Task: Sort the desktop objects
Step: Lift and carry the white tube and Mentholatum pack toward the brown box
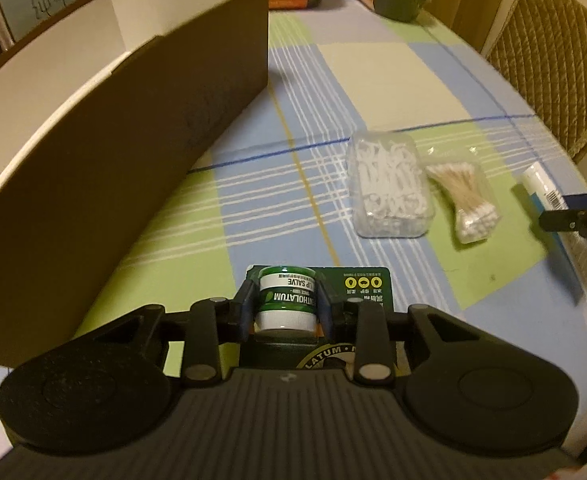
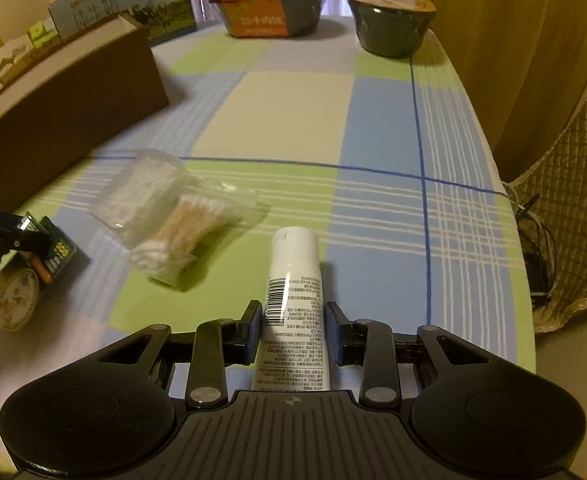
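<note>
Left hand-held gripper (image 1: 284, 308) pinching the Mentholatum lip salve jar (image 1: 287, 300) through its green blister card (image 1: 357, 286); fingers pressed on the jar's sides. Card lies flat on the plaid-cloth surface (image 1: 393, 80), at 6 o'clock in the left wrist view. Jar looks light and rigid, but the plastic blister is likely slick and the thin card will flop, so a grip across the jar body is the right spot. Brown cardboard box (image 1: 133, 128) sits at 10 o'clock, open top, probable drop target.

Right hand-held gripper (image 2: 293, 330) straddles the white tube (image 2: 293, 292), fingers spread slightly wider than the tube, not clearly touching. Tube lies lengthwise, cap pointing to 12 o'clock. Probably soft and squeezable; mid-body hold is fine, firmer near the cap.

Clear box of floss picks (image 1: 389, 184) and bagged cotton swabs (image 1: 463, 200) lie touching, at 2 o'clock from the left gripper. Both light; the swab bag is crinkly and slippery.

Both grippers low, roughly level, pointing forward along the surface.
</note>
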Demonstrator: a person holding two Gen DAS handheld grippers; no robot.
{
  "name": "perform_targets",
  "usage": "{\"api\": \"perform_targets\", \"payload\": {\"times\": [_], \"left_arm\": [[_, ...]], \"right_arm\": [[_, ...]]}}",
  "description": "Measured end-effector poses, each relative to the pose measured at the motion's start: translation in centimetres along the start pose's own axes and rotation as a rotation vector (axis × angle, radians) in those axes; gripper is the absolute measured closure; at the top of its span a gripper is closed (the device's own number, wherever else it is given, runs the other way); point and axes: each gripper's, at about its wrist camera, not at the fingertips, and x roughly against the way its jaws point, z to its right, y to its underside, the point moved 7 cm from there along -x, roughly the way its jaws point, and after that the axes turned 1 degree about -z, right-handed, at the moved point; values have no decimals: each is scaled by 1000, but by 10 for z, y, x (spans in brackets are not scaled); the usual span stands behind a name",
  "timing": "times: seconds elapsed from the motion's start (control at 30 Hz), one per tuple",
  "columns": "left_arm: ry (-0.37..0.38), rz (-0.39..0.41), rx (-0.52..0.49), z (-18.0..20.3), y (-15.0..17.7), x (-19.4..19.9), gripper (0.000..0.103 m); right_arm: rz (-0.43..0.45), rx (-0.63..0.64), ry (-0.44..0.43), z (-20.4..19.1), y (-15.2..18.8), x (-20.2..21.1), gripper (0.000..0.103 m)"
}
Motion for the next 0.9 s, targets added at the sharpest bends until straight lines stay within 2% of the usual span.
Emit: {"api": "perform_targets", "payload": {"times": [0.2,0.43,0.9], "left_arm": [[10,64,27,3,-5,30,76],[-12,133,75,-6,-11,68,76],[-90,241,186,-60,-25,133,76]], "right_arm": [[37,30,-44,-20,-14,20,73],[72,94,-121,-53,-30,40,73],[121,265,-324,-144,-78,53,72]]}}
